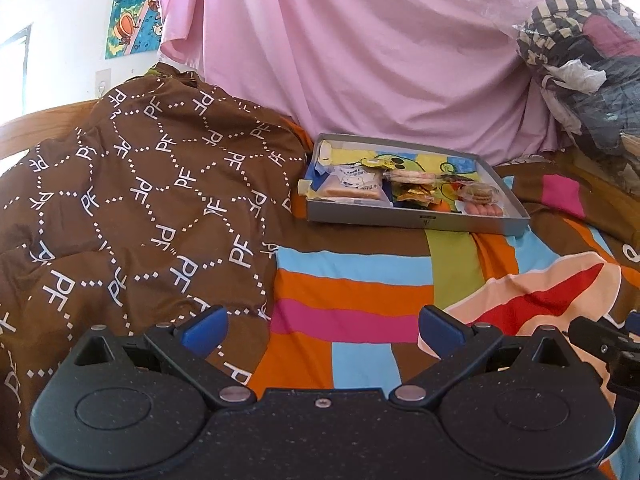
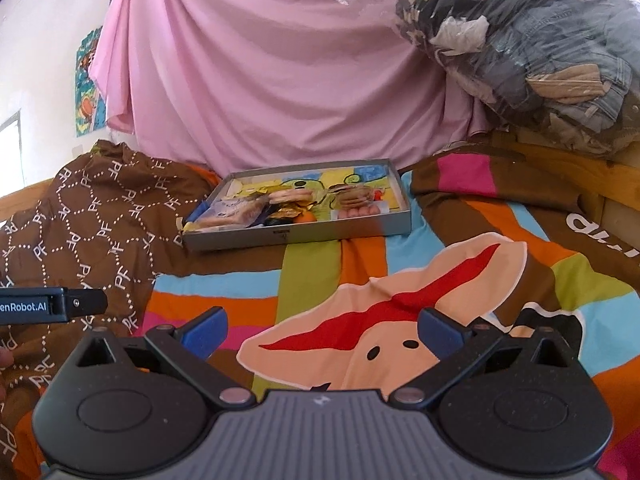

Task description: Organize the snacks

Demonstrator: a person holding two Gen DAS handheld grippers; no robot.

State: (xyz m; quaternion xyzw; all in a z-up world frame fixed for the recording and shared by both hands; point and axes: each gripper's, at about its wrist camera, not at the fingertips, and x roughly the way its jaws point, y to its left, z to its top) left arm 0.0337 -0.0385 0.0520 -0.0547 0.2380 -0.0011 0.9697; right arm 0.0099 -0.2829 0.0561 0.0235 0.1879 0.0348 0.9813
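The grey tray (image 1: pixel 416 222) of snacks (image 1: pixel 404 188) sits on the striped bedspread (image 1: pixel 352 292) — brown quilt (image 1: pixel 140 200) just left of it. Both the left gripper (image 1: pixel 323 330) and right gripper (image 2: pixel 323 330) hover short of the tray, fingers spread wide, holding nothing.

The striped bedspread (image 1: pixel 352 280) lies bare between the grippers and the snack box (image 1: pixel 416 222), giving a free approach. The brown quilt (image 1: pixel 140 200) bulks up on the left. A pink sheet (image 1: pixel 360 60) closes the far side.
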